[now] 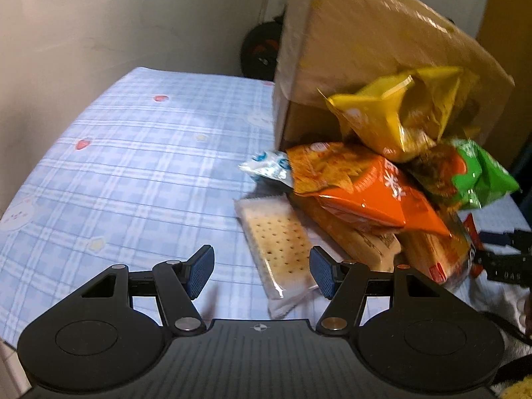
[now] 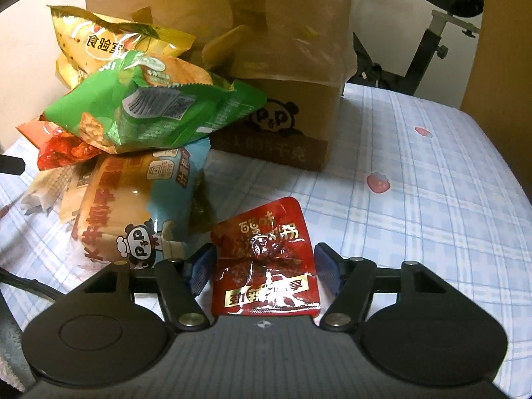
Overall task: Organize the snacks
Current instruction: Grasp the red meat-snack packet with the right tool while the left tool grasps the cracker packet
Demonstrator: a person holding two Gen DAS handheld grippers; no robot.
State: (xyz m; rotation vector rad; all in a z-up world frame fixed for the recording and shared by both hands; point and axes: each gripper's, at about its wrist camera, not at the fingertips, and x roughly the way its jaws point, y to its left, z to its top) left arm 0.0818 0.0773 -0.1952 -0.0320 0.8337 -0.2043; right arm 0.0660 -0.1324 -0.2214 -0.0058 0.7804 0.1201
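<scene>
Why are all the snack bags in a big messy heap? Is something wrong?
Yes: the snack bags lie piled crookedly against the cardboard box instead of sorted. The yellow bag perches tilted on top, and the red packet looks crumpled.

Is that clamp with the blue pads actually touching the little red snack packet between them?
Cannot tell. In the right wrist view the red packet sits between the right gripper pads, edges right at them, but no clear contact or gap shows.

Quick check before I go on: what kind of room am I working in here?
Probably a room at home: a blue checked cloth with strawberry prints covers the work surface, and a black exercise bike stands behind the brown cardboard box.
</scene>
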